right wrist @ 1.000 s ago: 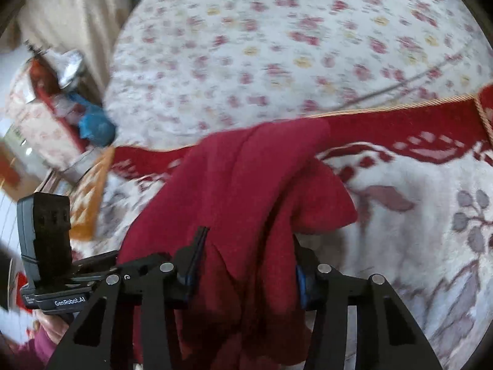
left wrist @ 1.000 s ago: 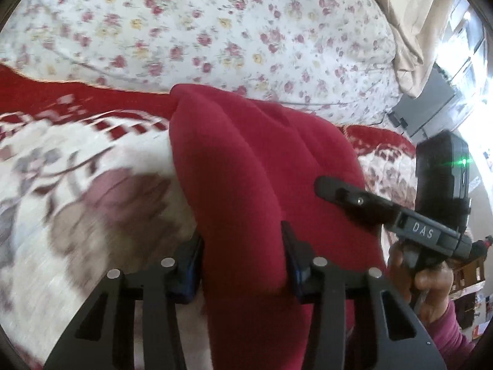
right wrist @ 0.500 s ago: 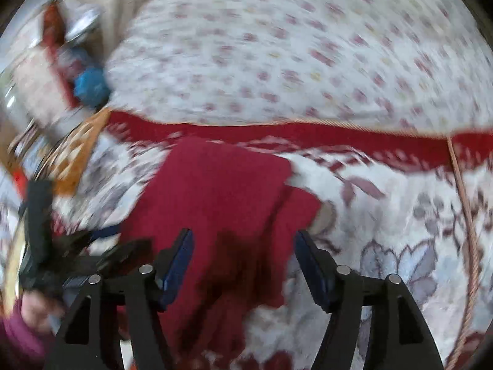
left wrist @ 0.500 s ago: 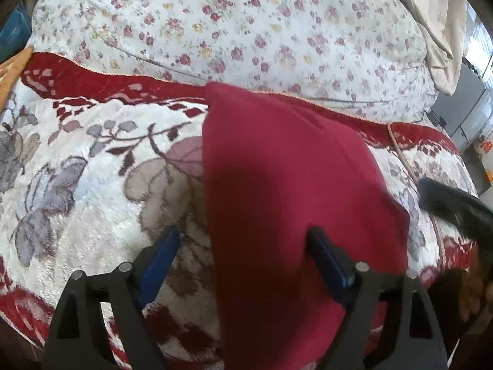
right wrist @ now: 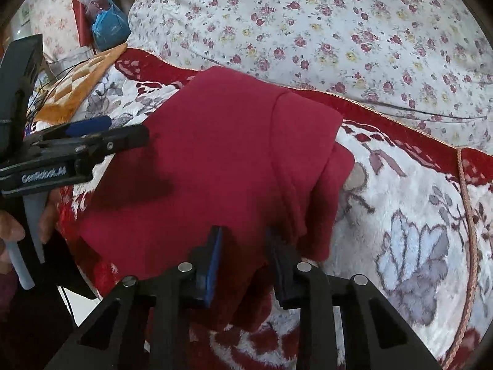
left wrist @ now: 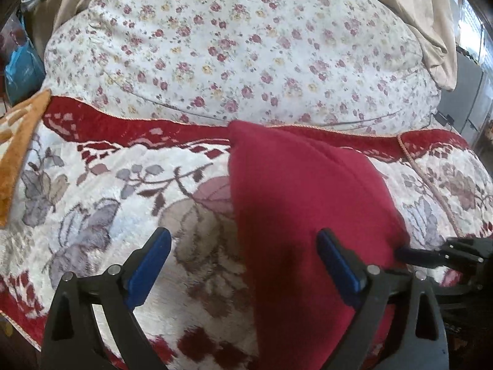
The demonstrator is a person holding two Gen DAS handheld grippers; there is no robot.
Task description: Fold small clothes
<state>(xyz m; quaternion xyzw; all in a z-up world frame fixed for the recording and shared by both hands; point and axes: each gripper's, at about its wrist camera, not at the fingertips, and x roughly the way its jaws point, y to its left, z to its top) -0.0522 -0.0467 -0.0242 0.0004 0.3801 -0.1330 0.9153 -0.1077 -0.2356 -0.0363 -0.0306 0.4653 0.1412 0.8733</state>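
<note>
A dark red garment (left wrist: 295,203) lies folded on the red and white floral blanket (left wrist: 101,185); it also shows in the right wrist view (right wrist: 215,160). My left gripper (left wrist: 243,256) is wide open above the garment's near left edge and holds nothing. It appears from the side in the right wrist view (right wrist: 123,135), over the garment's left edge. My right gripper (right wrist: 245,243) is partly closed around the garment's near edge, with red cloth between its fingers. Its tip shows at the right of the left wrist view (left wrist: 409,252).
A white quilt with small flowers (left wrist: 246,46) is piled behind the blanket. An orange checked mat (right wrist: 77,86) and a blue bag (right wrist: 107,27) lie at the far left. A beige curtain (left wrist: 425,21) hangs at the right. The blanket's front edge (left wrist: 18,323) drops off near me.
Both grippers let go of the lifted garment and it came down flat on the blanket. My left gripper opened wide and drew back. My right gripper then narrowed on the near edge.
</note>
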